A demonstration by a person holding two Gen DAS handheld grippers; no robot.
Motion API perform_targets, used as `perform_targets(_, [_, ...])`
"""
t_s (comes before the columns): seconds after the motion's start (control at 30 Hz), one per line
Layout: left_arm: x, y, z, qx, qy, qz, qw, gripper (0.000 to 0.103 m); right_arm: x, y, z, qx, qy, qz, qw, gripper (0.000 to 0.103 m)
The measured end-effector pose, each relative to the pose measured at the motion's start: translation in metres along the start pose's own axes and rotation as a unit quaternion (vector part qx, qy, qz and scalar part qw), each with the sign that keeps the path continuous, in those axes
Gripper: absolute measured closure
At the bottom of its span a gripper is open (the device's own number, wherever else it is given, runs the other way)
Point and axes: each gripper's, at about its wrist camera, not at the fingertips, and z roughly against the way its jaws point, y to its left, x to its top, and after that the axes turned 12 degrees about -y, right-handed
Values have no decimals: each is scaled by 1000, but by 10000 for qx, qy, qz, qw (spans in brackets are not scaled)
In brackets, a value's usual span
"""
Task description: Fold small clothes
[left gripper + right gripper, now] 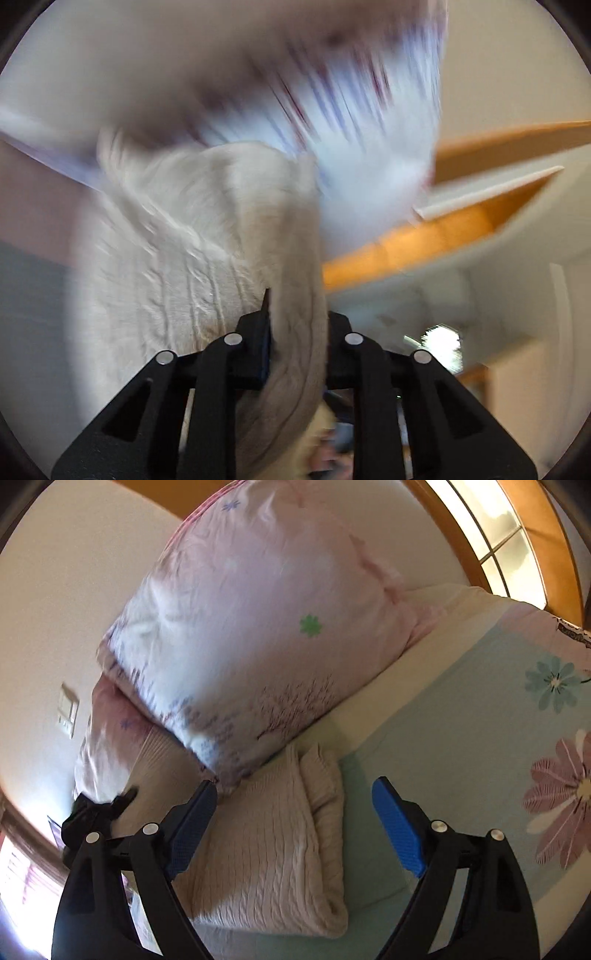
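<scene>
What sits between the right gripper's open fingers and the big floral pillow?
In the right wrist view, the folded beige cable-knit sweater fills that stretch between the right gripper and the pink floral pillow, lying on the mint floral bedsheet with its far edge reaching the pillow.

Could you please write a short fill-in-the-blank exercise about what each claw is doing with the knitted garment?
1. The left claw is ____ on the beige cable-knit sweater.
2. The right claw is ____, gripping nothing.
3. The sweater lies on the pale ____ floral bedsheet.
4. Behind the sweater sits a pink floral ____.

Missing words: shut; open; green; pillow
</scene>
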Motion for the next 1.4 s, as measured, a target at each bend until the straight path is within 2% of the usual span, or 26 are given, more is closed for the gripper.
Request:
perform_targets(0.03, [-7, 5, -24, -410, 310, 353, 9981, 77, 3, -2, -6, -57, 61, -8, 10000, 15])
perform_targets(0.07, [-19, 15, -55, -804, 689, 1005, 9893, 78, 5, -6, -10, -123, 145, -35, 9998, 15])
perform_targets(0.1, [-23, 18, -62, -778, 706, 1158, 9877, 77, 8, -10, -14, -201, 228, -89, 9995, 15])
perform_targets(0.13, [-23, 15, -58, -737, 619, 942, 9909, 76, 12, -15, -13, -209, 283, -136, 9993, 15])
perform_targets(0.17, [-20, 10, -50, -653, 541, 640, 9943, 64, 15, -21, -14, -185, 353, -220, 9990, 15])
perform_targets(0.2, [-15, 5, -33, -383, 339, 141, 9986, 52, 17, -27, -14, -115, 431, -326, 9985, 15])
perform_targets(0.23, [-12, 2, -19, -139, 161, -181, 9996, 46, 19, -31, -16, -28, 536, -399, 9978, 13])
perform_targets(0.3, [-7, -1, 15, 869, -191, -1094, 9900, 33, 19, -35, -29, 81, 866, -480, 9951, 12])
perform_targets(0.37, [-10, 10, 28, 1613, -93, -1506, 9753, 31, 13, -33, -52, 182, 1348, -501, 9894, 12])
perform_targets(0.5, [-26, 34, 10, 2357, 453, -1638, 9569, 28, -6, -17, -86, 88, 2008, -146, 9795, 12])
perform_targets(0.6, [-34, 43, -11, 2387, 560, -1590, 9564, 22, -19, -12, -99, 32, 2313, -82, 9728, 12])
perform_targets(0.63, [-37, 43, -17, 2349, 545, -1554, 9580, 22, -20, -10, -99, 29, 2303, -24, 9731, 13])
perform_targets(0.67, [-39, 42, -27, 2265, 527, -1523, 9606, 22, -22, -8, -98, -21, 2290, 84, 9734, 22])
perform_targets(0.73, [-44, 42, -43, 2135, 391, -1530, 9641, 26, -28, -11, -99, 83, 2369, -79, 9715, 54])
perform_targets(0.77, [-42, 41, -49, 2122, 304, -1503, 9651, 37, -29, -14, -98, 172, 2305, -244, 9726, 61])
perform_targets(0.8, [-42, 43, -51, 2042, 279, -1467, 9675, 51, -30, -14, -96, 271, 2246, -369, 9734, 63])
perform_targets(0.87, [-41, 42, -44, 1768, 262, -1396, 9739, 65, -33, -7, -88, 500, 2144, -443, 9745, 67])
perform_targets(0.93, [-40, 31, -11, 1470, 249, -1596, 9758, 67, -39, 14, -81, 913, 2172, -371, 9712, 71])
perform_targets(1.03, [-37, 10, 47, 1498, -172, -2070, 9667, 67, -66, 62, -91, 1441, 2408, 25, 9598, 75])
perform_targets(1.1, [-31, 7, 68, 1870, -431, -2254, 9552, 60, -84, 85, -108, 1540, 2473, 181, 9564, 75])
perform_targets(1.13, [-27, 8, 74, 2309, -533, -2480, 9393, 57, -96, 95, -123, 1430, 2490, 328, 9573, 75])
perform_targets(1.2, [-24, 11, 71, 3174, -644, -2812, 9033, 52, -112, 105, -146, 697, 2524, 852, 9613, 68])
perform_targets(1.23, [-19, 17, 80, 3419, -667, -2816, 8941, 52, -112, 106, -146, 543, 2408, 900, 9649, 58])
perform_targets(1.27, [-22, 17, 90, 3469, -761, -2791, 8922, 48, -110, 108, -139, 516, 2210, 861, 9701, 57])
perform_targets(1.33, [-29, 13, 106, 3533, -885, -2869, 8860, 26, -98, 119, -103, 396, 1387, 1185, 9824, 57])
perform_targets(1.4, [-44, 11, 125, 3634, -1090, -3037, 8740, 18, -91, 130, -74, 744, 1001, 1292, 9838, 53])
